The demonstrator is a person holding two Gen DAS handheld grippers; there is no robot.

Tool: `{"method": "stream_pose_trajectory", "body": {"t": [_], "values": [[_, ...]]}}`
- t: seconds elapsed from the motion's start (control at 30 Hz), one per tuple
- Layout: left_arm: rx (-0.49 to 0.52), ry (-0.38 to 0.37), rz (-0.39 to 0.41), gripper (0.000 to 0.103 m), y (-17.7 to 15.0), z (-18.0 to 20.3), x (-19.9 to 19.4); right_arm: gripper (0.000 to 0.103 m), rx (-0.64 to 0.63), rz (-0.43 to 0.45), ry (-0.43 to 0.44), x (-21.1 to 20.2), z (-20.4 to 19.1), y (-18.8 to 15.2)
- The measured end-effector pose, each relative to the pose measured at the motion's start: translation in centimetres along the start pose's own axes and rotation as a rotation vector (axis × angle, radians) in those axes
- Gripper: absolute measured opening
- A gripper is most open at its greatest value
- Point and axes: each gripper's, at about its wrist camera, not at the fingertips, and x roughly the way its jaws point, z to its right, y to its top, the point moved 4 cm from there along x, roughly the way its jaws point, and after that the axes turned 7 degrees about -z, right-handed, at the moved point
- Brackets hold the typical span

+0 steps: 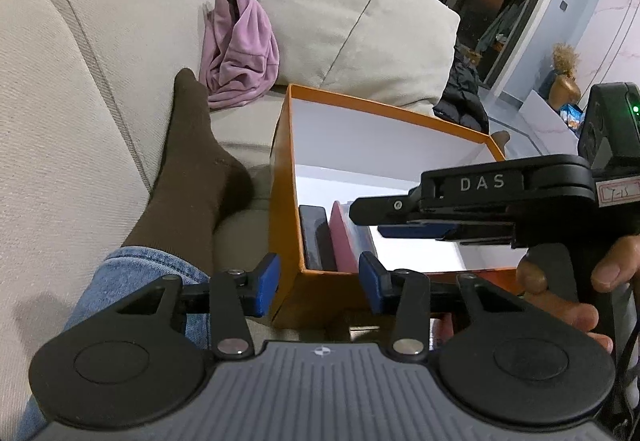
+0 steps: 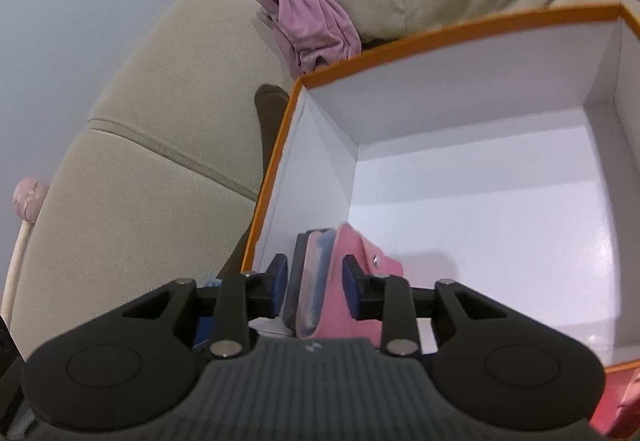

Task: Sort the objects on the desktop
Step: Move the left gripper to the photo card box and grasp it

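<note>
Inside the orange box [image 2: 460,29], upright against its near-left wall, the pink case [image 2: 340,281] stands between the right hand-held gripper's [image 2: 316,291] parted fingers, ungripped; the left hand-held gripper [image 1: 318,283] hovers open outside.

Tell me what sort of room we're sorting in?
Likely a home living room: the orange box sits on a beige sofa with a cushion and a pink garment behind it.
</note>
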Motion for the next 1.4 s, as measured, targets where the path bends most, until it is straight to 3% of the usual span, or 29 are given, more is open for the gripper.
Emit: {"method": "stream_pose_trajectory", "body": {"t": [0.27, 0.53, 0.67, 0.83, 1.03, 1.2, 1.3, 1.4], "values": [[-0.002, 0.030, 0.001, 0.050, -1.2, 0.6, -2.0, 0.040, -0.091, 0.045, 0.012, -3.0, -0.4, -1.1], [0.069, 0.188, -0.129, 0.051, -5.6, 1.1, -2.7, 0.040, -0.259, 0.151, 0.035, -7.8, -1.5, -6.1], [0.131, 0.264, -0.250, 0.051, -8.6, 1.9, -1.2, 0.040, -0.313, 0.141, 0.022, -8.2, -1.4, -9.2], [0.277, 0.403, -0.306, 0.051, -11.1, 4.0, 0.1, 0.041, -0.330, 0.092, -0.024, -7.0, 0.0, -12.3], [0.359, 0.424, -0.398, 0.051, -12.9, 5.4, 2.3, 0.041, -0.304, 0.064, -0.077, -6.5, 1.7, -13.8], [0.313, 0.435, -0.407, 0.051, -12.7, 4.7, 3.1, 0.043, -0.304, 0.054, -0.078, -6.4, 1.9, -14.5], [0.252, 0.410, -0.457, 0.051, -12.9, 3.5, 4.1, 0.043, -0.305, 0.043, -0.072, -6.1, 1.8, -14.8], [0.248, 0.449, -0.445, 0.056, -13.0, 2.8, 4.6, 0.045, -0.310, 0.043, -0.072, -6.2, 1.8, -15.1]]}}
